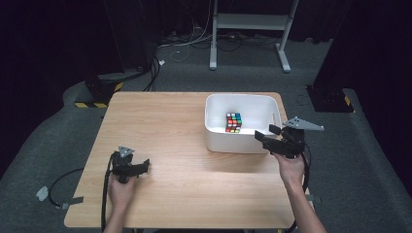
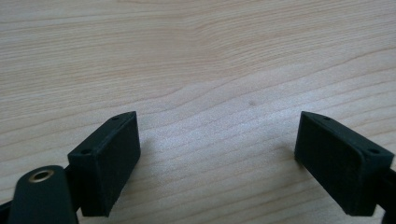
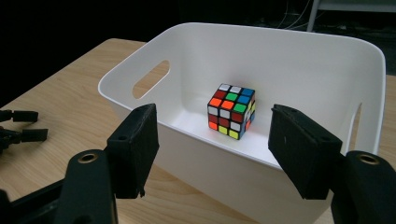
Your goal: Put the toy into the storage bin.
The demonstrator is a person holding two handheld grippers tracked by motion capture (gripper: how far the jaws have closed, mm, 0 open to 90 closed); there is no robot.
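A scrambled colour cube (image 1: 233, 122) (image 3: 232, 111) stands on the floor of a white bin (image 1: 214, 141) (image 3: 289, 56) with handle slots, at the table's far right. My right gripper (image 1: 265, 134) (image 3: 212, 114) hovers at the bin's near right rim and points in at the cube. Its jaws stand apart with nothing between them, and the cube lies well beyond them. My left gripper (image 1: 143, 166) (image 2: 215, 121) rests low over bare wood at the near left, jaws wide apart and empty. The left gripper's tips (image 3: 18, 126) also appear at the left edge of the right gripper view.
The light wooden table (image 1: 184, 194) (image 2: 196, 56) carries nothing else. Cables trail from both grippers off the near edge. Beyond the table lie grey carpet, loose cables and a white stand's legs (image 1: 248, 29).
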